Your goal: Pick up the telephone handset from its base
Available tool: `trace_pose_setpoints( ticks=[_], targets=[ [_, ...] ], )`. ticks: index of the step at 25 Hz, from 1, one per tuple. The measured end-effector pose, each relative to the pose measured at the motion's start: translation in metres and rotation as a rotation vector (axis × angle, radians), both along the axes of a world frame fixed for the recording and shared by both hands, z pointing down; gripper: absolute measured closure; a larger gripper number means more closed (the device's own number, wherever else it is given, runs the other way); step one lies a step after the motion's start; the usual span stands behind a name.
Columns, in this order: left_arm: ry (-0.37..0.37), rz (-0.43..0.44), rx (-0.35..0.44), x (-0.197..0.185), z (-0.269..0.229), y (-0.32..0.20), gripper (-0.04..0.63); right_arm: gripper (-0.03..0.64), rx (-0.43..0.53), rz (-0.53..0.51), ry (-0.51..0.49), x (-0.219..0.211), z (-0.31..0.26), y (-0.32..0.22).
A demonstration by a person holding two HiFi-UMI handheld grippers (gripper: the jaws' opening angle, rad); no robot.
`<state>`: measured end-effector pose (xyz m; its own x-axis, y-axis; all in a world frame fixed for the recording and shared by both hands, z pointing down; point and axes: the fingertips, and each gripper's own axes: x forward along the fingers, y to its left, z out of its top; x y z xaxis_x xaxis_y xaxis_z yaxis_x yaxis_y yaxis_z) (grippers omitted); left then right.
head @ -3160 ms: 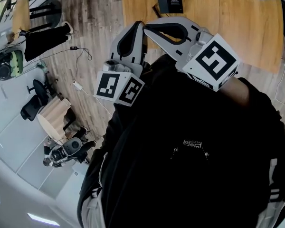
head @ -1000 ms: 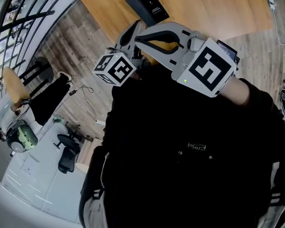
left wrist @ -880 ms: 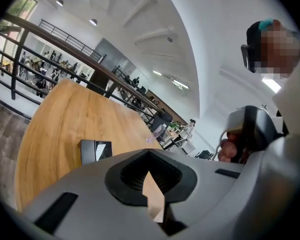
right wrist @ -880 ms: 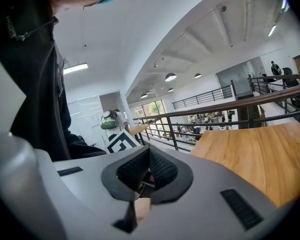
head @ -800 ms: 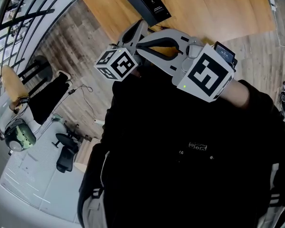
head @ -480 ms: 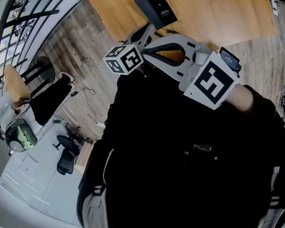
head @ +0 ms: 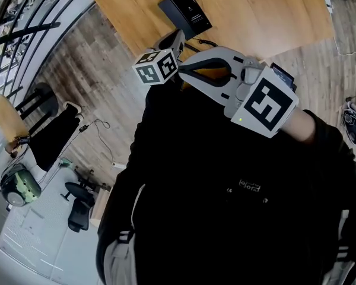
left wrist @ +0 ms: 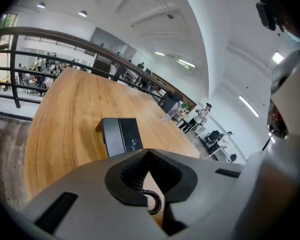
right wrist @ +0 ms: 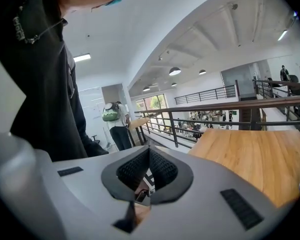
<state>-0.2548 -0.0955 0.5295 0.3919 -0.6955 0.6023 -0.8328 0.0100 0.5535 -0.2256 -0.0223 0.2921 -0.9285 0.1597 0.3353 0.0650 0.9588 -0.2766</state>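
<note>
Left gripper [left wrist: 149, 153]: jaws pressed together at the tips, nothing between them.
Right gripper [right wrist: 149, 151]: jaws also together and empty, held close to my chest.
Telephone [left wrist: 121, 135]: black, lying on the wooden table [left wrist: 70, 109] ahead of my left gripper, apart from both grippers; I cannot tell the handset from its base.
Coiled cord [left wrist: 156, 204]: shows just under my left jaws.

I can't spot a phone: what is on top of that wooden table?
One flat black box lies on the wooden table, with a coiled cord nearer. The left gripper and right gripper cover its near edge, so anything there is hidden.
</note>
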Motion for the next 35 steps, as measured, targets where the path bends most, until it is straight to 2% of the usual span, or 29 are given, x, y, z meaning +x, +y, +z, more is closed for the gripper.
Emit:
trace_pose_setpoints(
  ticks=[5, 7, 10, 13, 18, 19, 22, 26, 30, 35],
  targets=[
    [-0.025, -0.015, -0.007, -0.008, 0.009, -0.009, 0.589, 0.598, 0.019, 0.002, 0.025, 0.002, 0.005, 0.004],
    [-0.03, -0.011, -0.032, -0.008, 0.022, -0.01, 0.591, 0.598, 0.039, 0.019, 0.038, 0.003, 0.009, 0.001],
    [-0.004, -0.025, -0.074, -0.013, 0.036, -0.013, 0.589, 0.598, 0.052, 0.017, 0.046, 0.001, 0.011, 0.003],
    [0.017, -0.042, -0.078, -0.02, 0.04, -0.017, 0.581, 0.598, 0.043, 0.007, 0.044, 0.001, 0.011, 0.005],
    [-0.039, 0.022, -0.049, -0.027, 0.053, -0.023, 0.558, 0.598, 0.034, 0.01, 0.046, -0.002, 0.01, 0.003],
    [-0.028, 0.021, -0.054, -0.029, 0.057, -0.023, 0.526, 0.598, 0.035, 0.008, 0.047, -0.002, 0.01, 0.003],
    [-0.01, 0.018, -0.072, -0.034, 0.064, -0.021, 0.491, 0.598, 0.031, 0.012, 0.051, 0.0, 0.011, 0.003],
    [-0.008, 0.026, -0.087, -0.039, 0.068, -0.023, 0.488, 0.598, 0.021, 0.028, 0.051, 0.003, 0.011, -0.001],
    [0.027, 0.043, -0.102, -0.034, 0.076, -0.023, 0.465, 0.598, 0.011, 0.035, 0.06, 0.004, 0.014, -0.002],
    [0.068, 0.077, -0.056, -0.029, 0.087, -0.028, 0.43, 0.598, -0.025, 0.063, 0.026, 0.012, 0.012, -0.004]
  ],
)
